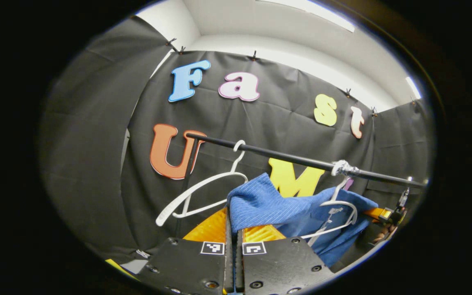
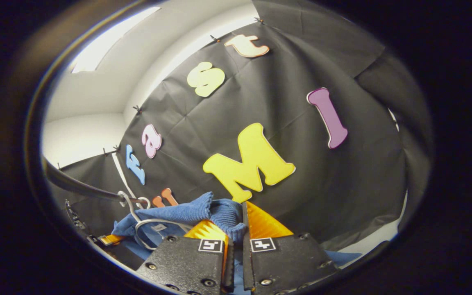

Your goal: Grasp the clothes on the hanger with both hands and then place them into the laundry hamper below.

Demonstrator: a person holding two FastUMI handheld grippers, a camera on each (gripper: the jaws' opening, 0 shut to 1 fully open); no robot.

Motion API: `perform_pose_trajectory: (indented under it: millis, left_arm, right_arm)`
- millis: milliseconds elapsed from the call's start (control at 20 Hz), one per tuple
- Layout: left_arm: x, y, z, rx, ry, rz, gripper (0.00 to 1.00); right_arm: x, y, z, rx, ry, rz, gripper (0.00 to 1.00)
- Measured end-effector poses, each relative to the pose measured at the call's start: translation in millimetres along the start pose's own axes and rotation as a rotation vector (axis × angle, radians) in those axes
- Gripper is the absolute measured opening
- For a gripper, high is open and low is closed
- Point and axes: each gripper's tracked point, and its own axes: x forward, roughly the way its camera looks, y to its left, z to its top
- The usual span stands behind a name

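Note:
A blue knitted garment (image 1: 277, 205) drapes over a white hanger (image 1: 340, 211) whose hook sits on a taped spot of the black rail (image 1: 293, 159). My left gripper (image 1: 233, 223) is shut on the garment's left shoulder edge, just below the rail. In the right gripper view the same blue garment (image 2: 187, 213) bunches up between the fingers of my right gripper (image 2: 241, 223), which is shut on it. The white hanger (image 2: 148, 224) and the black rail (image 2: 80, 186) lie to its left. Farther right in the left gripper view, the right gripper (image 1: 385, 214) and a hand hold the garment's other end.
A second white hanger (image 1: 203, 192) hangs bare on the rail, left of the garment and close to my left gripper. The rail's black upright post (image 1: 187, 176) stands behind it. The black cloth wall is close behind the rail.

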Motion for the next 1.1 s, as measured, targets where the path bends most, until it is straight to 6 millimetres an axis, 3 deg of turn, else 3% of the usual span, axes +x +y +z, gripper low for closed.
perform_pose_trajectory:
  millis: [50, 100, 200, 300, 500, 550, 600, 650, 850, 1050, 1100]
  left_arm:
    - [3, 2, 1, 0.009, 0.010, -0.004, 0.02]
    - [7, 4, 5, 0.025, 0.014, -0.008, 0.07]
    - [11, 10, 13, 0.042, 0.020, -0.006, 0.07]
    - [13, 13, 26, 0.054, 0.006, -0.004, 0.02]
    - [21, 23, 57, 0.052, -0.033, 0.001, 0.02]
    - [26, 26, 63, 0.047, -0.040, 0.000, 0.07]
    - [33, 30, 66, 0.044, -0.038, -0.002, 0.02]
    - [41, 35, 62, 0.036, -0.016, 0.002, 0.07]
    - [58, 44, 36, 0.050, 0.073, -0.021, 0.07]
    - [63, 55, 5, 0.103, 0.140, -0.018, 0.07]
    - [62, 58, -7, 0.114, 0.161, -0.020, 0.02]
  right_arm:
    - [5, -3, 0, -0.017, 0.010, 0.004, 0.11]
    - [10, -5, 2, -0.029, 0.014, 0.005, 0.11]
    - [19, -3, 8, -0.037, 0.019, 0.025, 0.11]
    - [26, 4, 16, -0.049, 0.020, 0.050, 0.11]
    - [41, 19, 19, -0.071, 0.043, 0.120, 0.11]
    - [46, 24, 18, -0.082, 0.054, 0.138, 0.11]
    - [53, 25, 16, -0.085, 0.066, 0.153, 0.11]
    - [59, 22, 11, -0.081, 0.083, 0.161, 0.11]
    - [87, -3, -17, -0.049, 0.163, 0.129, 0.12]
    - [88, -28, -52, -0.038, 0.218, 0.070, 0.12]
    - [88, -34, -59, -0.027, 0.230, 0.055, 0.12]
